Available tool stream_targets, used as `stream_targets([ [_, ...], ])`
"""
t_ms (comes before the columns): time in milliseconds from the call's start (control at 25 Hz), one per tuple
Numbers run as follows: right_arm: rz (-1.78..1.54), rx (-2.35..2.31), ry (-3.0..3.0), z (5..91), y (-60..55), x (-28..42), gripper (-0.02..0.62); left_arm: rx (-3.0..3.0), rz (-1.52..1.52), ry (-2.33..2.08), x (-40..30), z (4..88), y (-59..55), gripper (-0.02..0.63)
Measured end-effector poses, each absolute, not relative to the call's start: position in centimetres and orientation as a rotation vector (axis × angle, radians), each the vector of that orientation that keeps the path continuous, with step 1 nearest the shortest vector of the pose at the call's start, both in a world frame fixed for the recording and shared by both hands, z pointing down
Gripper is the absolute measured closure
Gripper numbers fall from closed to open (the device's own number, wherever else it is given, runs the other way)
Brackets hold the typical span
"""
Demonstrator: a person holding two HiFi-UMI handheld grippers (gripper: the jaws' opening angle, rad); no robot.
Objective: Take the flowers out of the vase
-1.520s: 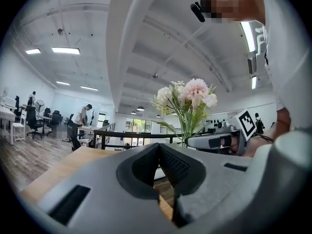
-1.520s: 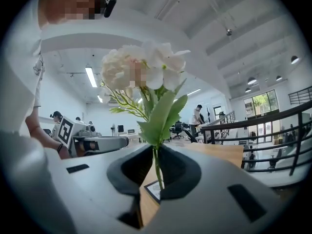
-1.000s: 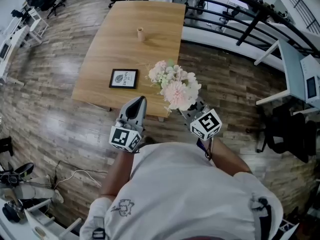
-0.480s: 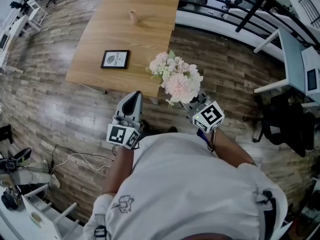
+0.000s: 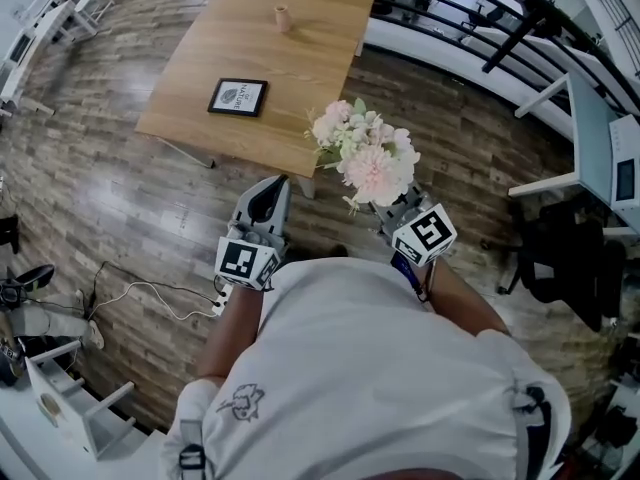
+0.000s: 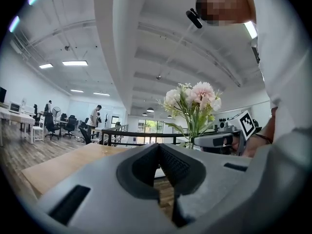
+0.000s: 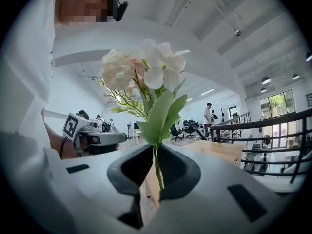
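A bunch of pink and white flowers [image 5: 365, 153] with green leaves stands upright in my right gripper [image 5: 392, 206], which is shut on the thin green stems [image 7: 157, 169]. The blooms [image 7: 146, 69] rise above its jaws in the right gripper view. The same bouquet [image 6: 192, 99] shows to the right in the left gripper view. My left gripper [image 5: 268, 193] is beside it over the wooden floor, shut with nothing between its pads [image 6: 170, 165]. The small tan vase [image 5: 283, 16] stands far off on the wooden table [image 5: 300, 78], holding nothing.
A black picture frame [image 5: 238, 97] lies on the table's near left part. A black railing [image 5: 470, 8] runs behind the table. White desks [image 5: 600, 138] stand at the right, and cables [image 5: 140, 293] and gear lie on the floor at the left.
Both grippers and the bouquet have drawn back from the table, which now lies farther away. The right gripper keeps its hold on the stems; the left stays shut.
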State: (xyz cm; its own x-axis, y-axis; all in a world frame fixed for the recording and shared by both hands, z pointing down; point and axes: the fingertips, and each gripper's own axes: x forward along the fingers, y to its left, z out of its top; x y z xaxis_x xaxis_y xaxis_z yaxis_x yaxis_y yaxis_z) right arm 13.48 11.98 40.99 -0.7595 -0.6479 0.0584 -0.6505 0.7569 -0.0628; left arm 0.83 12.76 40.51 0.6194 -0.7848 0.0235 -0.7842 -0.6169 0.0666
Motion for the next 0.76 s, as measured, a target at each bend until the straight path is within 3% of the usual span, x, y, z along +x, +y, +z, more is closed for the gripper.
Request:
stream_targets([
  [760,0.154,1.13,-2.911,41.08,11.96,13.37,0.555,2.775,-0.016,-1.298,0.21,40.08,12.43,0.601],
])
